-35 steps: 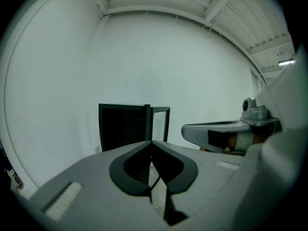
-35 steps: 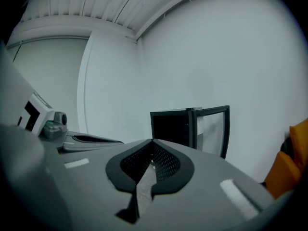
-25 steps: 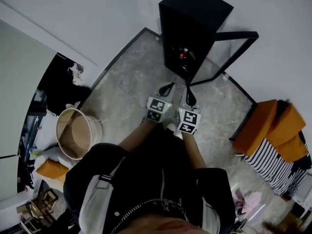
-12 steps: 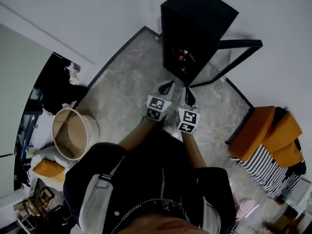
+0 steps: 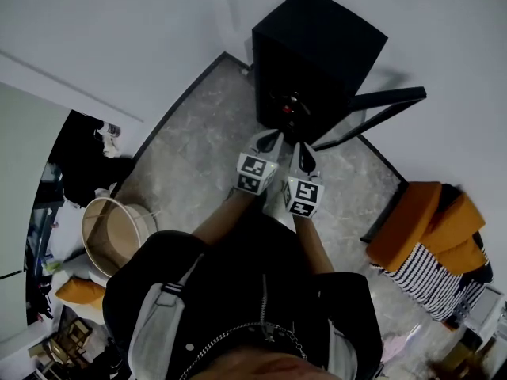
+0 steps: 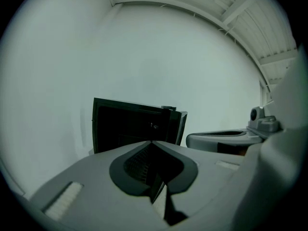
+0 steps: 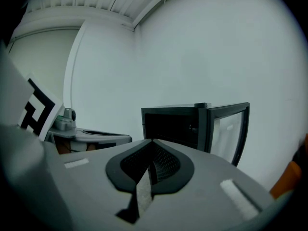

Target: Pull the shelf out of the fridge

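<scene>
the shelf sits somewhere inside the fridge (image 5: 317, 46), but the inside is so dark that it cannot be picked out; only a small red spot and a few pale glints show in the open front in the head view. the fridge is a small black box standing on the floor (image 5: 198, 149) in a corner between white walls. its glass door (image 5: 376, 109) stands swung open to the right in the head view.

both grippers are held side by side just in front of the open front, pointing at it and touching nothing. the left gripper (image 5: 271, 141) has its jaws pressed together with nothing between them. the left gripper view shows the closed tips (image 6: 153, 150) with the fridge (image 6: 130, 126) straight beyond them. the right gripper (image 5: 306, 153) is likewise closed and empty. its own view shows the jaws (image 7: 152, 146) meeting in a line, with the fridge (image 7: 173, 124) ahead and the door (image 7: 228, 129) at the right. each gripper also shows at the edge of the other's view.

the person, in a dark jacket, stands over the grippers with both forearms stretched forward. a round tan basket (image 5: 119, 232) stands on the floor well to the left. orange cushions (image 5: 420, 220) and a striped cloth (image 5: 428, 279) lie well to the right.
</scene>
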The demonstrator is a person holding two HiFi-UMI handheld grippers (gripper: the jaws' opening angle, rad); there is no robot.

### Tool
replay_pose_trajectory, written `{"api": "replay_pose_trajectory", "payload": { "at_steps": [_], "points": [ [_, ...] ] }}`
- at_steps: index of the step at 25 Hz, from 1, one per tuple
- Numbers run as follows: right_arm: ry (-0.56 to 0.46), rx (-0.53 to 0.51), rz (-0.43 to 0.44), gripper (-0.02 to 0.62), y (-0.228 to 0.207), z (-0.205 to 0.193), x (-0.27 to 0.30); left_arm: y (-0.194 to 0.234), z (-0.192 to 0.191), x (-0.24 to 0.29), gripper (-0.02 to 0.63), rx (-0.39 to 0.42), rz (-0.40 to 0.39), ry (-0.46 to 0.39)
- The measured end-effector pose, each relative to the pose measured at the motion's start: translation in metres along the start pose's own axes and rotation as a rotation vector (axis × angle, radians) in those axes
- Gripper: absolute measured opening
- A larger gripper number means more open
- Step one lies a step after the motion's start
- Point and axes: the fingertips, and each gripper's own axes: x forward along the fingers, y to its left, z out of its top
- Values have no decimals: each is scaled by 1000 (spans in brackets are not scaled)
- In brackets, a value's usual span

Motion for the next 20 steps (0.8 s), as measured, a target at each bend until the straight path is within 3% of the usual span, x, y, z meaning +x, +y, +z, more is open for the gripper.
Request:
{"api": "replay_pose_trajectory", "payload": {
  "at_steps": [20],
  "points": [
    [20, -10, -100, 2, -8, 40, 136, 118, 16, 126, 11, -28, -85, 23]
  ]
}}
